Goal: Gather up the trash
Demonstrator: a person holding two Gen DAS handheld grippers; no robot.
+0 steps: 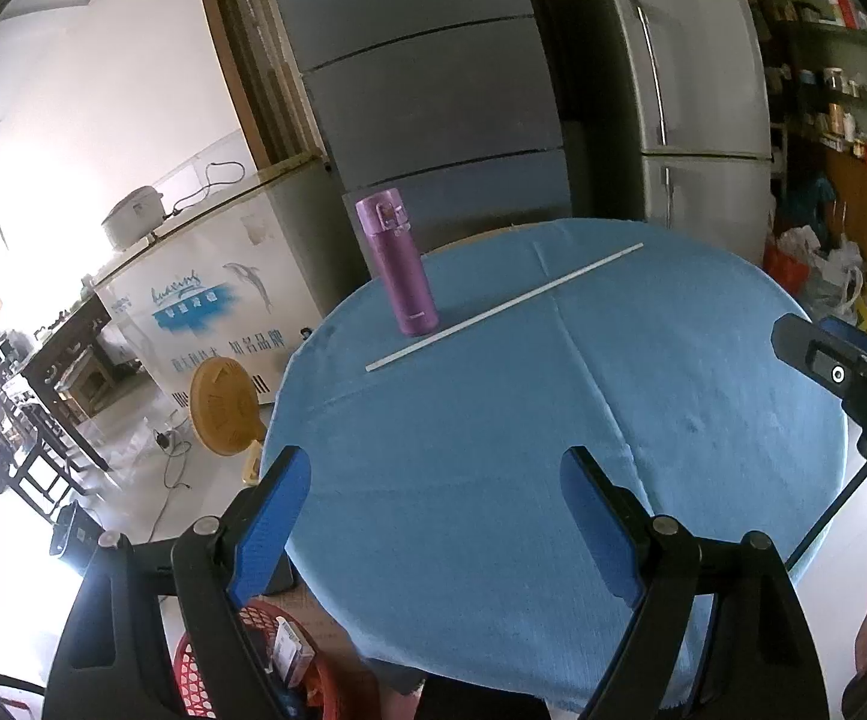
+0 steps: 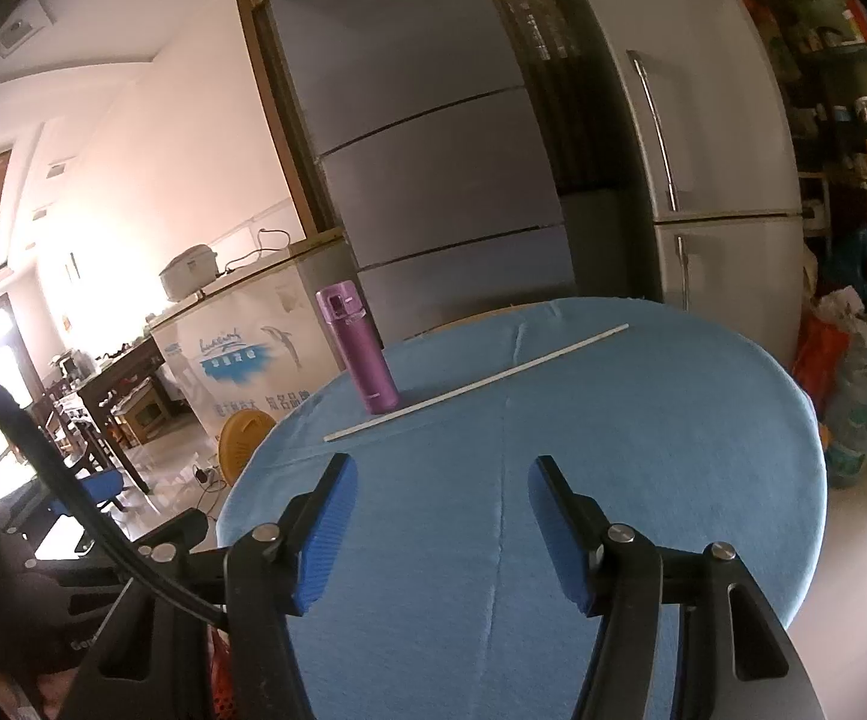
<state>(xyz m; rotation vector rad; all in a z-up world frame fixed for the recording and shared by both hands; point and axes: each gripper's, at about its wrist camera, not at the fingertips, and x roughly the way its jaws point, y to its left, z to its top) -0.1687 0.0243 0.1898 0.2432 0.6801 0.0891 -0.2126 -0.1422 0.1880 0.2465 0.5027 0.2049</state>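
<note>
A round table with a blue cloth [image 1: 643,450] [image 2: 643,450] holds a long thin white stick [image 1: 502,307] [image 2: 475,383] lying diagonally at the far side. A purple flask [image 1: 398,267] [image 2: 358,351] stands upright just behind the stick's left part. A red mesh basket [image 1: 205,669] with a small box inside sits on the floor below the table's near left edge. My left gripper [image 1: 436,468] is open and empty over the near part of the cloth. My right gripper [image 2: 440,477] is open and empty over the cloth; its side shows at the right of the left wrist view [image 1: 841,372].
Two grey fridges [image 1: 433,90] [image 2: 703,150] stand behind the table. A white chest freezer [image 1: 205,294] with a rice cooker [image 1: 133,216] on top is at the left. A yellow round fan [image 1: 220,408] and a dark wooden table [image 1: 67,348] are left. Bags [image 1: 817,264] lie right.
</note>
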